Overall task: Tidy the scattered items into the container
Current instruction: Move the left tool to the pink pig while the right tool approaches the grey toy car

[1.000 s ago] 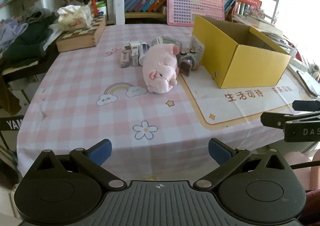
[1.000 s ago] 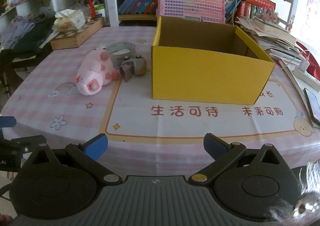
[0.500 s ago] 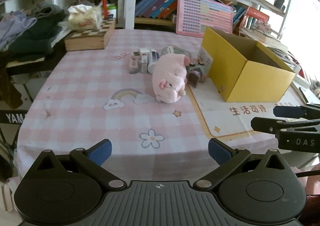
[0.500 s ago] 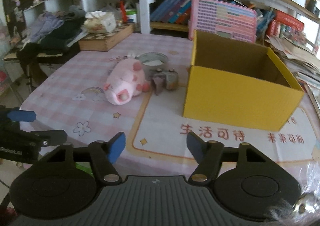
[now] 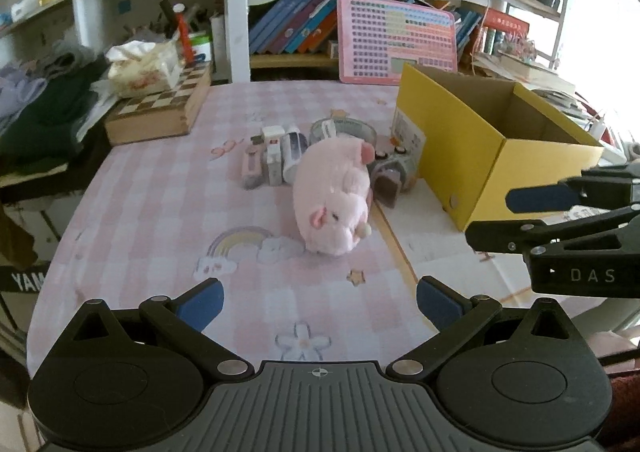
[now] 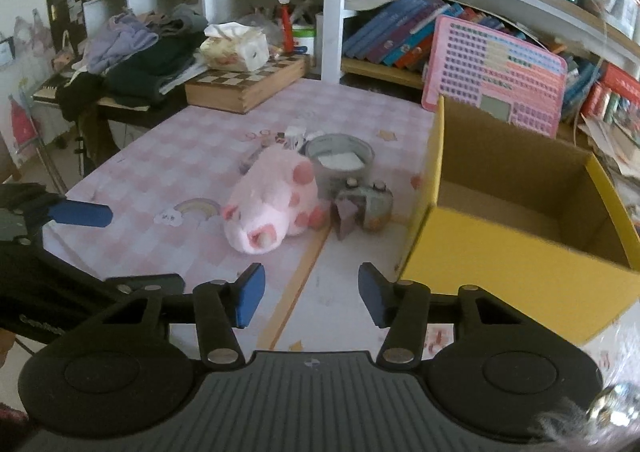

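A pink plush pig (image 5: 334, 199) (image 6: 272, 211) lies mid-table on the pink checked cloth (image 5: 160, 211). Behind it are a tape roll (image 5: 344, 127) (image 6: 340, 159), a small grey toy (image 5: 394, 175) (image 6: 366, 205) and several small white and grey bottles (image 5: 276, 157). The open yellow cardboard box (image 5: 480, 155) (image 6: 500, 252) stands to the right and looks empty. My left gripper (image 5: 320, 302) is open over the table's near edge, short of the pig. My right gripper (image 6: 311, 294) hovers before the box's left corner; its jaws are closing with nothing between them.
A chessboard box (image 5: 160, 111) with a tissue pack on it sits at the back left. A pink chart (image 5: 396, 39) leans on the bookshelf behind the box. Clothes are piled on a side table (image 6: 132, 63) at left. The right gripper's fingers (image 5: 536, 199) reach in at the left view's right edge.
The right gripper's jaws have narrowed from wide apart to about half that gap, and its view has swung left and rolled. Both grippers have shifted toward the pig.
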Motion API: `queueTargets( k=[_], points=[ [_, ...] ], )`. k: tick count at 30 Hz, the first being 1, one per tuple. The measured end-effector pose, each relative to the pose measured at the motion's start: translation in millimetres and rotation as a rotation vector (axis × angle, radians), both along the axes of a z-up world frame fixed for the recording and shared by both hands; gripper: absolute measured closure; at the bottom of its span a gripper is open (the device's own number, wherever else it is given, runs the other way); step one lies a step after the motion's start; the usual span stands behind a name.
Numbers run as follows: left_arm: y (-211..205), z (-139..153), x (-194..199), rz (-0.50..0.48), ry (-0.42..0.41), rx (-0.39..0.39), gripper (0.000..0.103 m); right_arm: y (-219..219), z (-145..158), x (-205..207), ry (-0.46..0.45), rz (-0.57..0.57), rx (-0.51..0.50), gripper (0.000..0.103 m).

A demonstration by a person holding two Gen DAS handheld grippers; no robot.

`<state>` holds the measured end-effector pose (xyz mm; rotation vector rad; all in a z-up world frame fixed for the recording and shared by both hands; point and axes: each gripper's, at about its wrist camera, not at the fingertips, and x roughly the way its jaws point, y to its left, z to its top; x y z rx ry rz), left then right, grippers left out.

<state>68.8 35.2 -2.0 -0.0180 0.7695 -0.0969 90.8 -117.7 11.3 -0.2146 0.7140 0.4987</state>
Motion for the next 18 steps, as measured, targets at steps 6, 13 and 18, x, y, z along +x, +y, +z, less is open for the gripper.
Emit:
queueTargets(
  k=[6,13,18],
  points=[
    [-6,1,28,-0.018,-0.005,0.002,0.000,8,4,33,0.036,-0.011,0.011,0.053],
    [-12,-5,54,-0.031,0.005,0.001,0.000,17,8,52,0.041,-0.004,-0.001,0.053],
    [-13,-14,71,-0.043,0.024,-0.013,0.001,24,7,57,0.019,0.030,-0.030,0.053]
  ],
)
